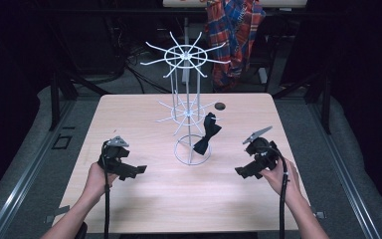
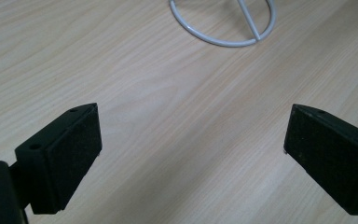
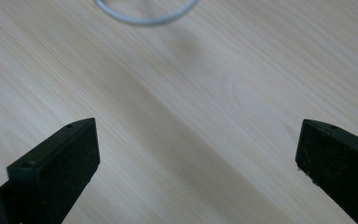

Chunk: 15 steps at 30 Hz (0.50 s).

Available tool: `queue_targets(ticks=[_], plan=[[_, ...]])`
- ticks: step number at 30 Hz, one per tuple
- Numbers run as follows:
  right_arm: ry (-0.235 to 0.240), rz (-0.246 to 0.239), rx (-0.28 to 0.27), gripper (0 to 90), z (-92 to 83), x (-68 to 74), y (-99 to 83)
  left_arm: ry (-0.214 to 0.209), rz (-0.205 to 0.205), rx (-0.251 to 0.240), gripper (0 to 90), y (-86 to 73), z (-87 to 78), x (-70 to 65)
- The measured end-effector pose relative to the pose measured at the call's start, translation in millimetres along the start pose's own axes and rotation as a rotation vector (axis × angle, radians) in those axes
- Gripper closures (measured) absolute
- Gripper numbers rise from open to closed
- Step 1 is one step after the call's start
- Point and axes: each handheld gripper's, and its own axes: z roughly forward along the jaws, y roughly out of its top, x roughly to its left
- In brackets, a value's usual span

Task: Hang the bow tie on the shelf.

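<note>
- Grippers both parted, nothing between the pads: left gripper [image 1: 138,170] held low over the table [image 1: 144,209] left of the stand, right gripper [image 1: 240,172] likewise on the right.
- Bow tie [image 1: 206,133], black, hung on a lower arm of the white wire stand [image 1: 186,107], on the side nearer the right gripper, tail drooping toward the ring base [image 2: 222,29].
- Risk judged: stand light and tall on a narrow ring; sideways pull on the tie likely to tip or drag it unless steadied.
- Risk judged: thin spokes crowded round the tie; wide jaws coming in could snag a neighbouring spoke or set the tier spinning, carrying the tie off line.
- Risk judged: limp, dangling fabric; pinch on the loose lower end alone could slip, or leave the tie caught on its hook tip.
- Strap or clip at the hook too small to make out; lift direction uncertain.
</note>
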Motion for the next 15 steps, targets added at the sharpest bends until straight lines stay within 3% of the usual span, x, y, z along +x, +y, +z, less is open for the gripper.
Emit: queue_targets(ticks=[2,3,7,15], plan=[[-0.014,-0.004,0.022,0.0,3.1,0.7,-5.3,-0.001,0.003,-0.001,4.0,0.1,-0.3,-0.3],[-0.022,-0.016,0.074,0.0,10.9,2.5,-14.5,-0.003,-0.001,0.000,3.9,0.2,0.2,-0.7],[-0.054,-0.071,0.142,0.0,23.5,3.3,-18.8,-0.002,-0.005,0.018,3.5,0.7,2.6,0.5],[-0.055,-0.121,0.134,0.0,33.7,2.0,-18.9,0.023,-0.015,0.036,4.7,-0.4,4.5,1.0]])
